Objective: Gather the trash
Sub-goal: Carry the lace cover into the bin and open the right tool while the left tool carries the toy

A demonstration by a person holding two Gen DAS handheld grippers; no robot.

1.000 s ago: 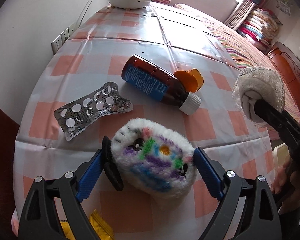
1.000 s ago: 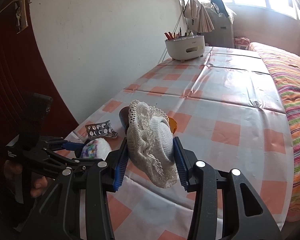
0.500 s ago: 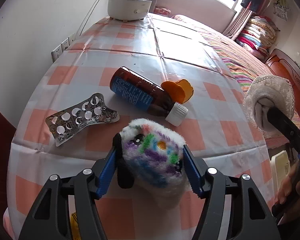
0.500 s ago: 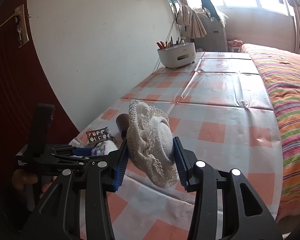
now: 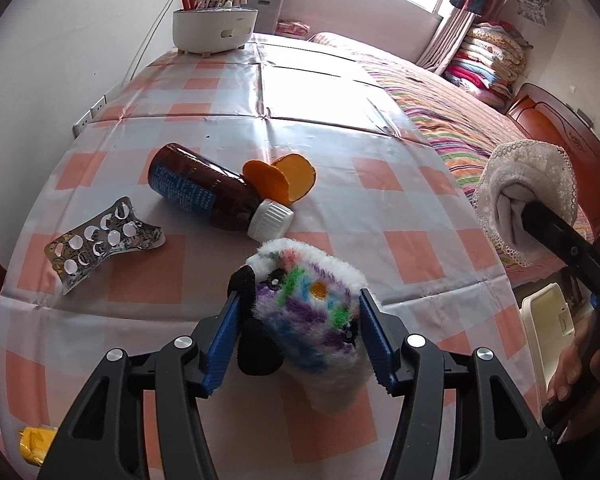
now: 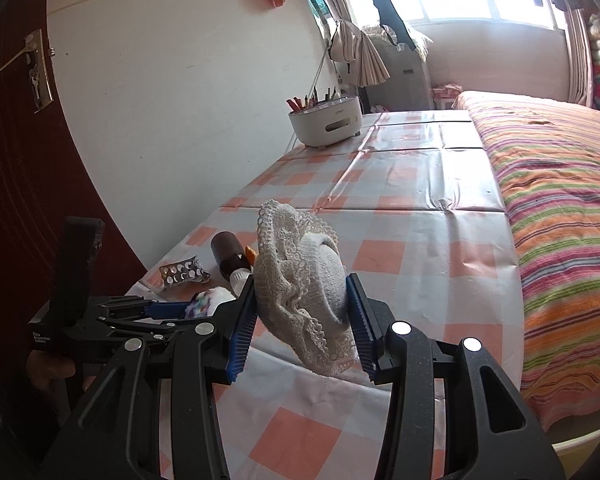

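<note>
1. Fluffy white plush toy with purple, green and blue patches (image 5: 307,312) sits clamped in the left gripper (image 5: 300,340), whose jaws have just been closing; its long axis runs away between the fingers.
2. Rolled white lace-trimmed sock (image 6: 303,292) is pinched in the right gripper (image 6: 301,320).
3. Brown medicine bottle (image 5: 204,192) lies ahead on its side, white cap toward the left gripper.

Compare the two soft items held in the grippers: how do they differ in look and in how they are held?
The fuzzy sock in the left gripper is plush, white with purple, green and blue patches and black trim; the lace sock in the right gripper is plain cream knit with a frilly edge. The left jaws have just been closing on theirs. Both are balled up, clamped and clear of the table.
</note>
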